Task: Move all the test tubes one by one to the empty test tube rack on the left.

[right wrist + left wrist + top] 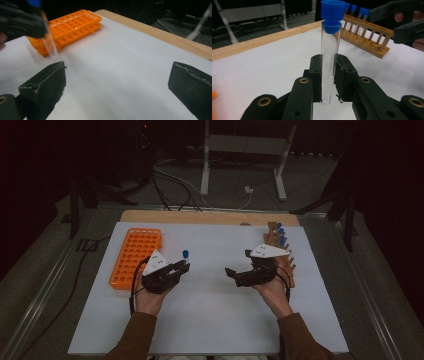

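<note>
A clear test tube (328, 62) with a blue cap (185, 253) stands upright between the jaws of my left gripper (182, 266), which is shut on its lower part. In the right gripper view the same tube (50, 42) shows blurred at the upper left, held in front of the orange rack (72, 25). My right gripper (239, 263) is open at the middle right of the mat with nothing between its fingers (45, 85). Behind it lies a wooden rack (280, 250) with several blue-capped tubes (359, 11).
The orange rack (135, 256) of empty holes lies at the mat's left side. A white mat (210, 320) covers a wooden table (210, 217). Cables and a white stand (240, 150) are on the dark floor beyond.
</note>
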A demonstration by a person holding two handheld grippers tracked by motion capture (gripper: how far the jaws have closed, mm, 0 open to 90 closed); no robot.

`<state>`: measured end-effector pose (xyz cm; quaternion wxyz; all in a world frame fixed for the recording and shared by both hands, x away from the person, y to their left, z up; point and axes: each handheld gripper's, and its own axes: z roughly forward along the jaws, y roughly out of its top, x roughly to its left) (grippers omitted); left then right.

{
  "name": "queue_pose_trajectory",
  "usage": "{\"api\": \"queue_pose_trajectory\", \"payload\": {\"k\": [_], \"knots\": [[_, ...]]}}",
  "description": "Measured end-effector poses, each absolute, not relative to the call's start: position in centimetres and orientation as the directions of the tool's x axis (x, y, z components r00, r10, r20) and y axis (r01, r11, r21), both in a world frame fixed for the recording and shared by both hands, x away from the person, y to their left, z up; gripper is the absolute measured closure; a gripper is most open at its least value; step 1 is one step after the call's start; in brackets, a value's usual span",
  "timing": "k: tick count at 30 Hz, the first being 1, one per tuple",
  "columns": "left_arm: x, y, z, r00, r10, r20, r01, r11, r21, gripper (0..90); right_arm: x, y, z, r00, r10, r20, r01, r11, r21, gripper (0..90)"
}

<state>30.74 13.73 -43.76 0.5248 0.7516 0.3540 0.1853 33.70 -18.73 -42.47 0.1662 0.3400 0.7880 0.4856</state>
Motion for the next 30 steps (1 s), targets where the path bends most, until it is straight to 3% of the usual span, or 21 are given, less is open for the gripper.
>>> {"api": "queue_pose_trajectory", "payload": {"k": [12,30], "knots": [[30.0,16.9,-43.4,0.63,0.771,-0.091,0.344,-0.171,0.923,77.7,31.9,-22.4,-43.4,-0.639,0.769,0.012,0.355,0.28,0.892,1.6],[28.3,21.5,-43.8,0.54,0.839,-0.064,0.364,-0.164,0.917,77.7,30.2,-25.3,-44.7,-0.575,0.818,0.022,0.354,0.225,0.908,1.6]]}}
